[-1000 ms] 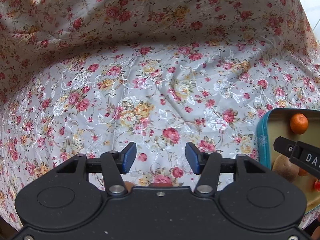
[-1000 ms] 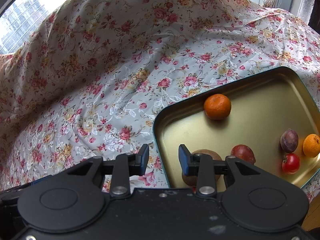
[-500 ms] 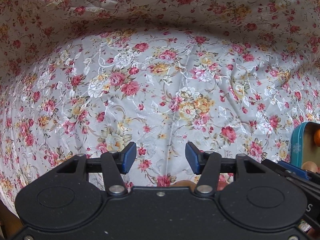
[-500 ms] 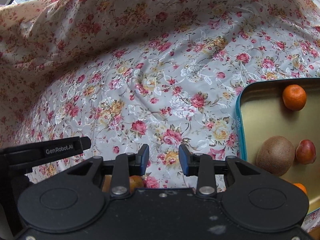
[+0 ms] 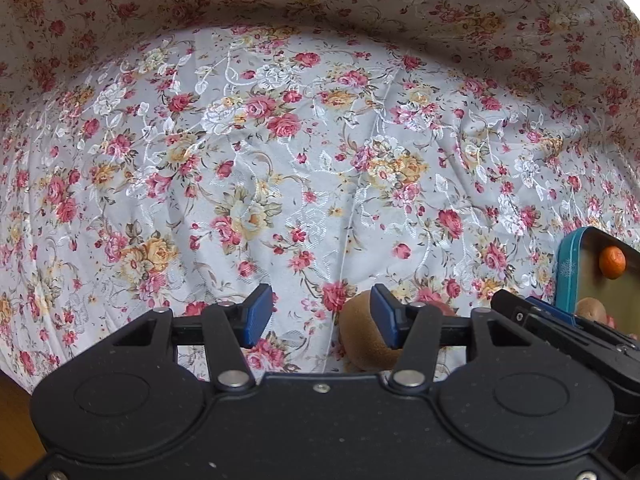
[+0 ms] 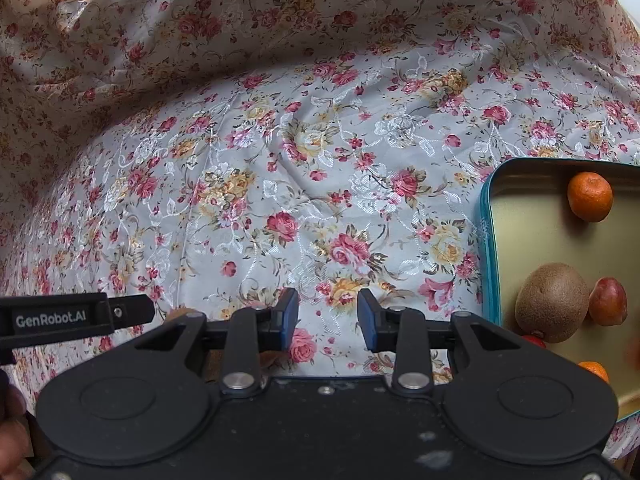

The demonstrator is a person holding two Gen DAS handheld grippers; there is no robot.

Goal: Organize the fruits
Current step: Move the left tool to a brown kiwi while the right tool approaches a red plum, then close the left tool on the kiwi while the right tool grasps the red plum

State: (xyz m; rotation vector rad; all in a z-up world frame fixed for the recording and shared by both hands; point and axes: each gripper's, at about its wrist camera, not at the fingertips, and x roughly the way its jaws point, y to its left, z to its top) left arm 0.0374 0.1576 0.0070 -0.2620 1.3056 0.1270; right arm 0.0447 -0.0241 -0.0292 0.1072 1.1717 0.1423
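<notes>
One floral cloth (image 6: 280,152) covers the desk under both tools. To the right of the right hand-held gripper (image 6: 328,320) lies one teal tin tray (image 6: 486,240) with a gold floor; it holds one kiwi (image 6: 552,302), two oranges, the far one (image 6: 590,196) clear and a near one (image 6: 596,370) half hidden, one dark red fruit (image 6: 608,300) touching the kiwi, and a red sliver (image 6: 534,340) under the kiwi. A second kiwi (image 5: 362,334) lies on the cloth right at the left hand-held gripper (image 5: 320,316), by its right finger, which covers part of it. Both hand-held grippers stand partly apart, clamping nothing. The left tool's arm juts in at the right gripper's left.
</notes>
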